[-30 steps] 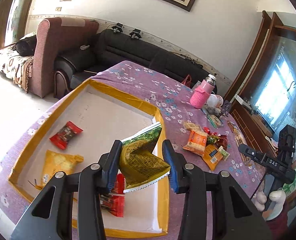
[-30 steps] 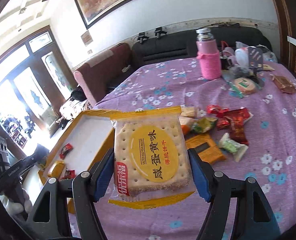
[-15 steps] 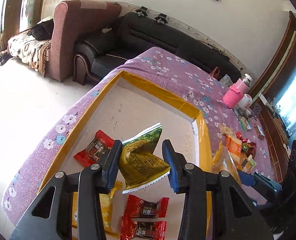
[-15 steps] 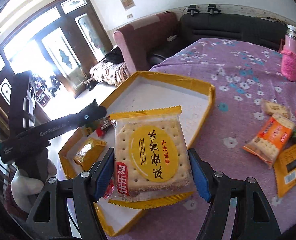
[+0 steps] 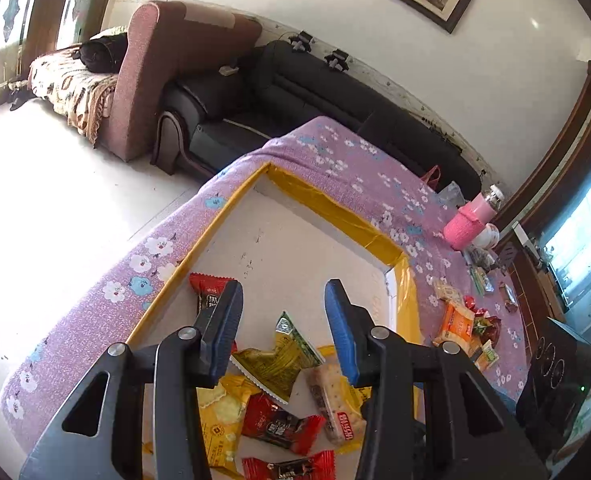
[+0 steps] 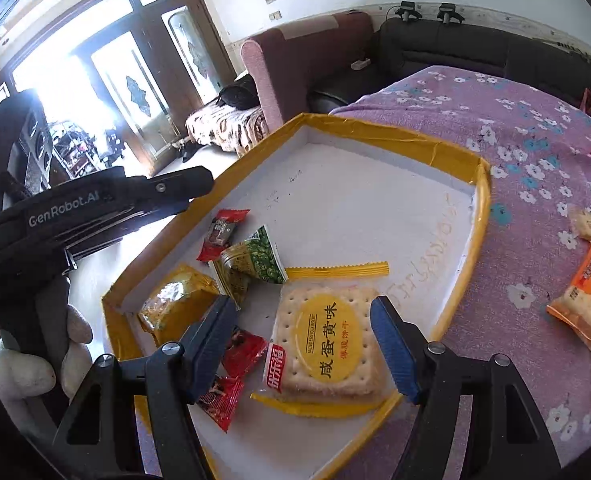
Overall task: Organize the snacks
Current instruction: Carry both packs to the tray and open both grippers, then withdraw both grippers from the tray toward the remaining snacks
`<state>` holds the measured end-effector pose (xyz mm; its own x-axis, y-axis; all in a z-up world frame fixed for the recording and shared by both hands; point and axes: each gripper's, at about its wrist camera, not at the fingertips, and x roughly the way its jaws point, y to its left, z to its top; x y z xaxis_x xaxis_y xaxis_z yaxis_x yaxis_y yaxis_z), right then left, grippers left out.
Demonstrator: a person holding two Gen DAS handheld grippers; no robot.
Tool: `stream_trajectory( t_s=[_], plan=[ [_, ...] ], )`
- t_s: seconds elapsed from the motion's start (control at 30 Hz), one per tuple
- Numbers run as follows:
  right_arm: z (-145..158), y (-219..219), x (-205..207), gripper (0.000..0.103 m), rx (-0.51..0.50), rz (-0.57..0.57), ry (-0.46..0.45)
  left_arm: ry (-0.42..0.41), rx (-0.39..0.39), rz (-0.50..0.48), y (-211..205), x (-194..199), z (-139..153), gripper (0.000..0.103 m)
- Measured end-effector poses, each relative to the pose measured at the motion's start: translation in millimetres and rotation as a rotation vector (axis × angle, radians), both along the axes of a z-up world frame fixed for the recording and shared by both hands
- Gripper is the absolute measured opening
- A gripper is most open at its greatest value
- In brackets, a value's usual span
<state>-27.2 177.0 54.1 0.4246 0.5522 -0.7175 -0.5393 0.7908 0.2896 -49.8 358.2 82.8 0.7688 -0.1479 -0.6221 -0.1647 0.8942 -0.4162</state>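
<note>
Yellow-rimmed white tray [image 6: 435, 152]: laid flat on the purple floral cloth. Contained within: a salted-egg biscuit pack [image 6: 327, 344], a green-and-gold pouch [image 6: 255, 260], a yellow cracker pack [image 6: 175, 304] and red candies [image 6: 223, 232], loosely clustered at one end.

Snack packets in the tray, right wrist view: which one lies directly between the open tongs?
The salted egg biscuit packet, a square cracker with a round yellow label; the green packet and red candies lie farther left.

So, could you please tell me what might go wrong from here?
The egg-yolk biscuit pack lies by the tray's near rim, between the open right claw fingers; withdrawing carelessly could snag it. The open left claw hangs over the green snack pack and might catch it.
</note>
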Motion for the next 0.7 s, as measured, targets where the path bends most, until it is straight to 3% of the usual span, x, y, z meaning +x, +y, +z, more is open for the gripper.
stream_trajectory(
  t_s=[0.2, 0.3, 0.37, 0.5, 0.7],
  plan=[
    [33.5, -79.8, -37.1, 0.074, 0.084, -0.143, -0.089, -0.182, 0.023, -0.017, -31.3, -43.7, 44.7, 0.063],
    [37.1, -123.0, -52.0, 0.075, 0.104, -0.232, -0.108, -0.248, 0.054, -0.024, -61.9, -60.6, 63.0, 0.085],
    [35.6, -148.5, -59.3, 0.077, 0.125, -0.29, -0.107, -0.273, 0.078, -0.043, -85.3, -69.6, 71.1, 0.086],
    [29.3, -195.8, -65.6, 0.077, 0.179, -0.402, -0.077, -0.294, 0.051, -0.139, -128.6, -78.8, 73.7, 0.086],
    [29.6, -243.5, -84.9, 0.078, 0.231, -0.511, -0.096, -0.295, 0.053, -0.182, -174.4, -85.6, 71.1, 0.085]
  ],
)
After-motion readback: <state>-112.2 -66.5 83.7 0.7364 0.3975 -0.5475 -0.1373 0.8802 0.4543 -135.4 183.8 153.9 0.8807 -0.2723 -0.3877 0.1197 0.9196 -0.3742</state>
